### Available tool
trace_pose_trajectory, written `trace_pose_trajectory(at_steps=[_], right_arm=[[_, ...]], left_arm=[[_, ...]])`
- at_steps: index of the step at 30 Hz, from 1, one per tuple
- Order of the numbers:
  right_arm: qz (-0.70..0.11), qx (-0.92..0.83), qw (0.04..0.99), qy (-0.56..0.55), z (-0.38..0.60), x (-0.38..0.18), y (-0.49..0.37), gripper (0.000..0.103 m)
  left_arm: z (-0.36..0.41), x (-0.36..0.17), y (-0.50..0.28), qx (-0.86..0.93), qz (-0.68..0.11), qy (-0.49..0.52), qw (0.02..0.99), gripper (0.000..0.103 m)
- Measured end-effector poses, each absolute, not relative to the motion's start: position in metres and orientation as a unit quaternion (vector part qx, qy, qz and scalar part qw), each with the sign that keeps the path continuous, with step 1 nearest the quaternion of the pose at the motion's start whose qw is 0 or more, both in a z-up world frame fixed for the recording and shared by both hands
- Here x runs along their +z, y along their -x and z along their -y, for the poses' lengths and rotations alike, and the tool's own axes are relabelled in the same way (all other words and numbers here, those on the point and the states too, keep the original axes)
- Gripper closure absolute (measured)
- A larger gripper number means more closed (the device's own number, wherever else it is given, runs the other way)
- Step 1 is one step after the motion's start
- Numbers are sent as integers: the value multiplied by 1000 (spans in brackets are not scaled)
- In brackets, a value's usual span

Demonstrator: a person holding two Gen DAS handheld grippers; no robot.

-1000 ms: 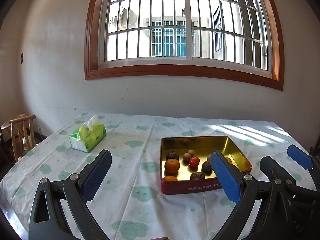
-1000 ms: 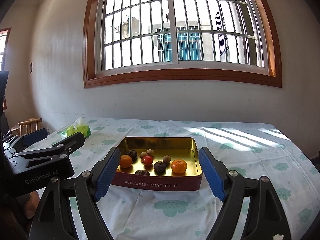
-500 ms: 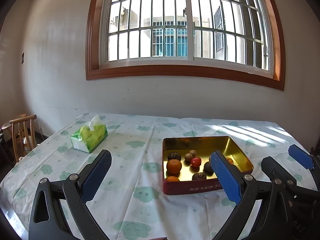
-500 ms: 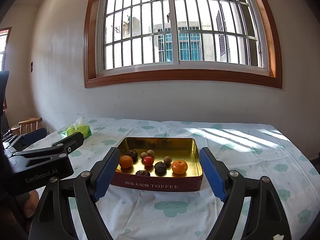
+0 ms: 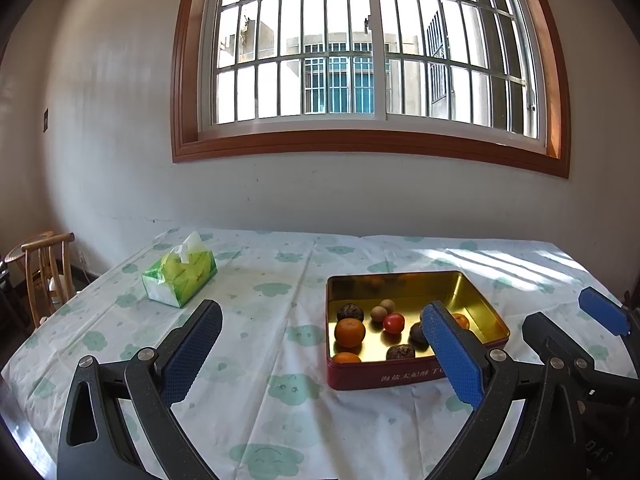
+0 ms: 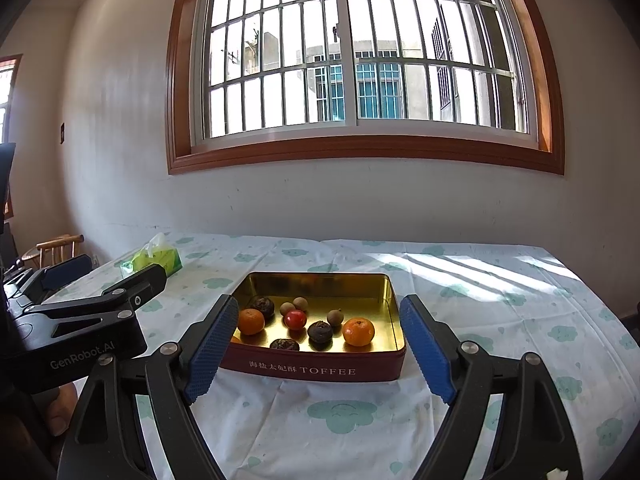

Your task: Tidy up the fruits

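On the desk, under a cloud-print cloth, sits a red toffee tin with a gold interior; fruits lie loose inside it: two oranges, a red tomato-like fruit, small tan round fruits and several dark wrinkled ones; a third orange shows at the near left corner in the left wrist view. Right claw hangs just before the tin, jaws wide apart, holding nothing; left claw hovers to the tin's left, jaws likewise spread and empty. Green tissue pack lies far left on the cloth, well apart from the tin; wooden chair stands beside the desk; barred window above.
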State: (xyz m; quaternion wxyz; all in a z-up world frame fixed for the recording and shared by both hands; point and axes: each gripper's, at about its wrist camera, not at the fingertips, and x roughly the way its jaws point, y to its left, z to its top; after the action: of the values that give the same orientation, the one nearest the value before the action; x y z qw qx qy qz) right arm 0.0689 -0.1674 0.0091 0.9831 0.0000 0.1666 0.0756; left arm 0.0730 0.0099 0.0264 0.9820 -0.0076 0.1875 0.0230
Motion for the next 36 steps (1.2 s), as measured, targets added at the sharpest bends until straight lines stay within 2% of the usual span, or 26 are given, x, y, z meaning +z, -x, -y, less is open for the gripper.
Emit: trace_pose_trajectory(at_steps=[27, 36], right_arm=[[-181, 72, 981, -6, 175, -1, -75, 17], [-248, 58, 967, 9, 208, -28, -111, 14]], left_arm=[[-9, 14, -78, 24, -196, 1, 980, 3], [0, 2, -92, 29, -201, -21, 979, 3]])
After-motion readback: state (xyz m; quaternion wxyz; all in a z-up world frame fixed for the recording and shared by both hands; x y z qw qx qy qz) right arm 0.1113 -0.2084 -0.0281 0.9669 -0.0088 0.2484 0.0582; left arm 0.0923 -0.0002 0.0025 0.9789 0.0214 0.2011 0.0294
